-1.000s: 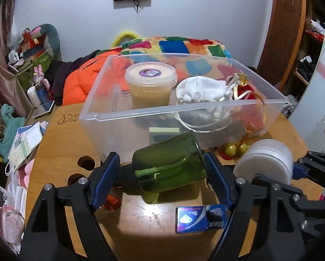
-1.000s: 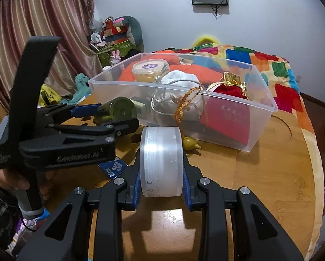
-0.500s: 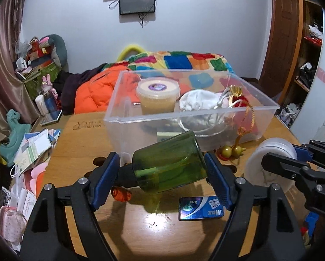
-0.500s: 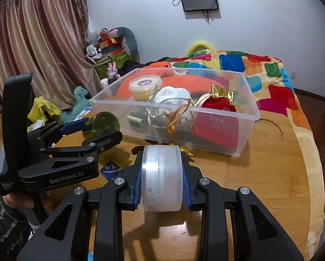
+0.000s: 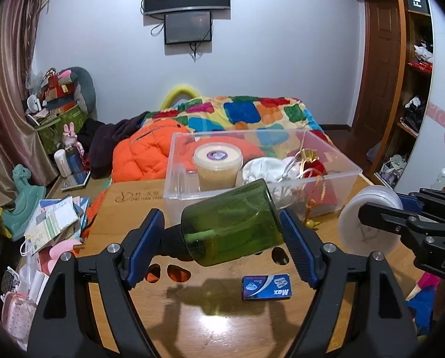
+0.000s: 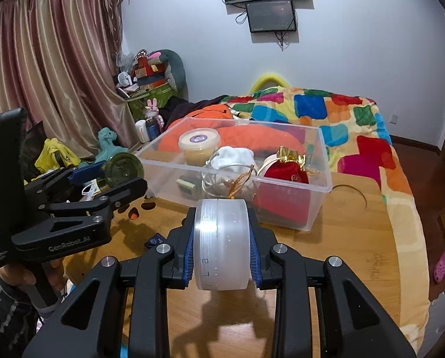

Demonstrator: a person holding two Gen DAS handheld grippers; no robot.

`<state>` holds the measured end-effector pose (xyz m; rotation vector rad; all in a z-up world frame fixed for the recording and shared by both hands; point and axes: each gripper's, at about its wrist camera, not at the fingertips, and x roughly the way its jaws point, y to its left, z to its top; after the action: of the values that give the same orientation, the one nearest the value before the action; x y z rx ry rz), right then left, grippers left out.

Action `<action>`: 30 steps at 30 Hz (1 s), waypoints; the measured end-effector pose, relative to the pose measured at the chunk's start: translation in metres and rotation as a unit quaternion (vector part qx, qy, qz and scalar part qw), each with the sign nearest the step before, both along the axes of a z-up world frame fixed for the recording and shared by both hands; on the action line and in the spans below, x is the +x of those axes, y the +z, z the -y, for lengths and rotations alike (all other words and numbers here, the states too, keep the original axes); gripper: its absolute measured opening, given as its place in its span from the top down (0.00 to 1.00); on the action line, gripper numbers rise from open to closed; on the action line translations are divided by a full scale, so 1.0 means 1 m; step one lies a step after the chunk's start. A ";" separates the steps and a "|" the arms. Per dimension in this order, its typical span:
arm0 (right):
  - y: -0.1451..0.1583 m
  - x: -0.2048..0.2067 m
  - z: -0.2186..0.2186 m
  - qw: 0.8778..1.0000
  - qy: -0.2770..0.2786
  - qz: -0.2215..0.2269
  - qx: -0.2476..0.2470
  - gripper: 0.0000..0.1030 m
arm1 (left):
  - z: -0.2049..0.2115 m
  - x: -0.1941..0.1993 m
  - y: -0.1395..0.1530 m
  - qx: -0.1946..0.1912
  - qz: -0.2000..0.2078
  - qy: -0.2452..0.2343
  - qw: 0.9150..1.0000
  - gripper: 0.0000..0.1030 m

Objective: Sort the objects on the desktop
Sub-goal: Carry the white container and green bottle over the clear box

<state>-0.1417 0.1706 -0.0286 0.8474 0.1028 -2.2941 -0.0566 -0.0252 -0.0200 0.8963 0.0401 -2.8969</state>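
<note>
My left gripper (image 5: 221,223) is shut on a green translucent bottle (image 5: 231,220), which lies crosswise between the blue pads with its dark cap to the left, lifted above the wooden table (image 5: 222,322). My right gripper (image 6: 221,238) is shut on a frosted white round jar (image 6: 221,241), held on edge above the table. In the left wrist view the jar (image 5: 368,220) hangs at the right. The right wrist view shows the bottle (image 6: 122,168) at the left, near the clear plastic bin (image 6: 323,161). The bin holds a cream tub (image 5: 218,167), a white pouch (image 5: 264,168) and a red velvet pouch (image 6: 286,171).
A small blue box (image 5: 266,286) lies on the table below the bottle. Cut-out holes (image 5: 179,273) pierce the tabletop near the left edge. Papers and toys (image 5: 52,223) crowd the left side. A bed with a colourful blanket (image 6: 326,110) stands behind the bin.
Both grippers have risen with their loads, and the bin now sits lower and farther off in both views. The grips have not changed.
</note>
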 end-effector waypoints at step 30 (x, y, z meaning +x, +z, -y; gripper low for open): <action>0.053 -0.030 -0.005 0.998 -0.025 -0.060 0.005 0.74 | 0.006 -0.032 0.045 0.026 -0.042 -0.042 0.998 0.24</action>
<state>-0.1716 0.1754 0.0241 0.7244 0.1473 -2.3935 -0.0891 -0.0309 0.0248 0.8013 0.0883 -3.0232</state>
